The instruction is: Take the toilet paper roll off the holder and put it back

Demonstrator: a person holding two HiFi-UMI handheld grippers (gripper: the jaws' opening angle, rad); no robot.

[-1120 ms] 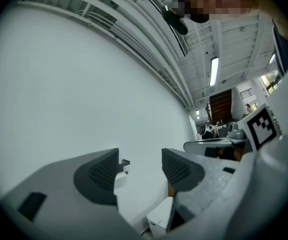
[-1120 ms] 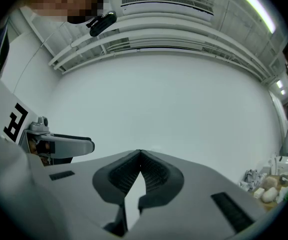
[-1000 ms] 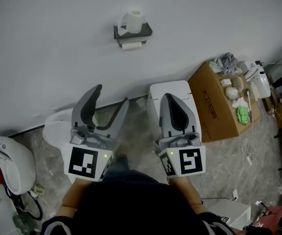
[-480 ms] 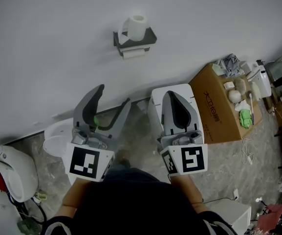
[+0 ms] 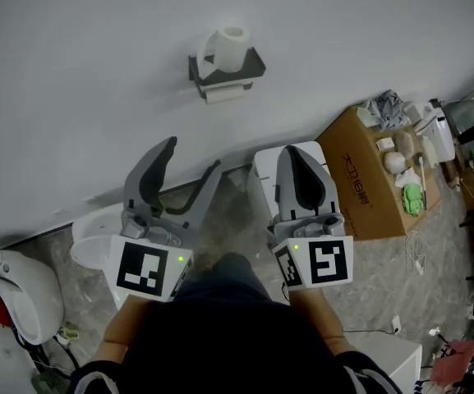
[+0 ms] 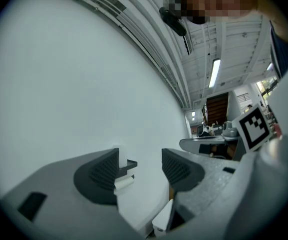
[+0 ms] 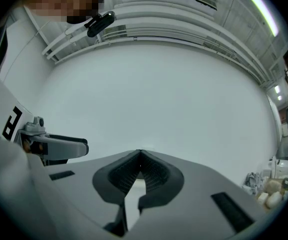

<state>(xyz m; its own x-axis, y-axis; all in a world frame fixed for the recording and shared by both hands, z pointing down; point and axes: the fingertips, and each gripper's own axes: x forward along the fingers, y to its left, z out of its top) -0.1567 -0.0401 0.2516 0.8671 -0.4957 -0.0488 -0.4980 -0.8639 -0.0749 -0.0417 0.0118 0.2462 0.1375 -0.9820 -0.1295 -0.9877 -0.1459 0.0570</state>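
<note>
Plain white wall (image 5: 97, 56) fills most of the head view, grey marbled floor (image 5: 384, 261) below it, and a cardboard box (image 5: 360, 183) of odds and ends stands off to the right. Left gripper (image 5: 192, 156) is spread wide with nothing between the pads. Right gripper (image 5: 296, 156) is pinched fully together and empty. Both point roughly level at the wall and sit well short of it. Dark holder (image 5: 253, 66) is mounted on the wall above and ahead of both, slightly nearer the left gripper's line. Toilet paper roll (image 5: 228, 46) stands on end on the holder's shelf, core hole up. White paper also shows under the shelf; can't tell if that's a loose tail or a second roll. In the left gripper view the holder and roll line up at the inner edge of the left-hand jaw, well apart, no contact. Handling guess: roll is light and soft, crushes easily, cardboard core is the only stiff part, and the outer wrap may slip or unwind. Best hold looks like across the outer diameter at mid-height with light squeeze, then lift straight up off the shelf. Left gripper looks better set for that; the right one would need to open first.
</note>
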